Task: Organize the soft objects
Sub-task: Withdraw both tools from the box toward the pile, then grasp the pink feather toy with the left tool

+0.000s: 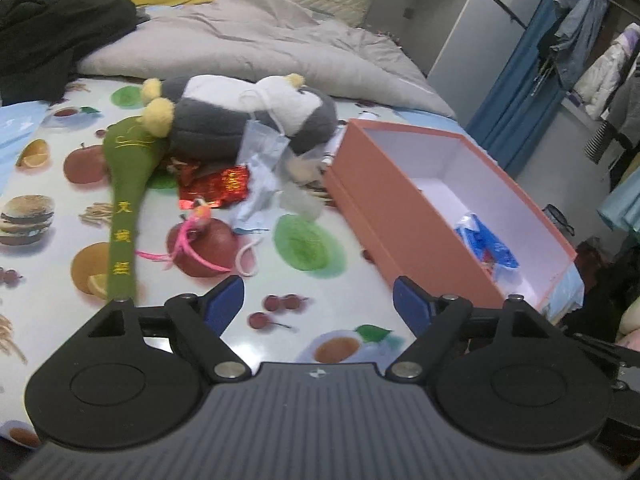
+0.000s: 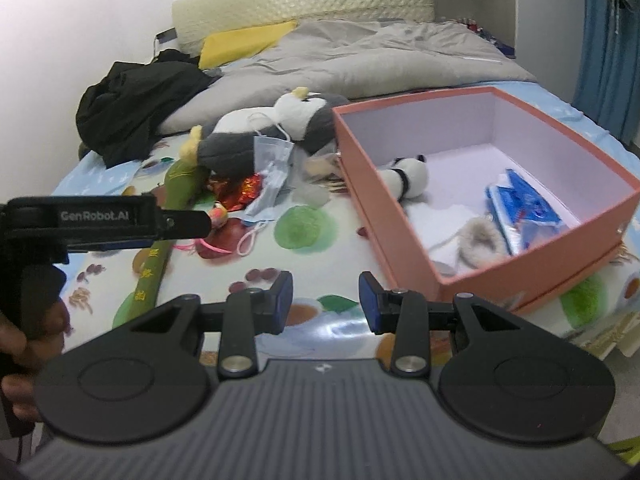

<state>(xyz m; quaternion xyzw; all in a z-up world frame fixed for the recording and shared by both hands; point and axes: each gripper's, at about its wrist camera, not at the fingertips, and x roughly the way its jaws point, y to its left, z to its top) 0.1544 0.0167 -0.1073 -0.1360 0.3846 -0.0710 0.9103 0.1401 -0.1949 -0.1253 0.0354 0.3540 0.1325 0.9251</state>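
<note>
my left claw [image 1: 318, 304] is spread empty; i'd aim at the mask [image 1: 260, 168] at twelve o'clock, pinch a fold, then lift it to the box [image 1: 404, 216].

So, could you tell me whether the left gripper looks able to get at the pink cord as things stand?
Probably yes: the left gripper is open and empty, and the pink cord lies uncovered on the fruit-print sheet just ahead of it, nothing between.

Both my wrist cameras looked forward and downward over the bed [image 1: 60, 320], close above it. Each showed the orange box [image 1: 400, 216] at right and the plush penguin [image 2: 236, 148] upper centre.
</note>
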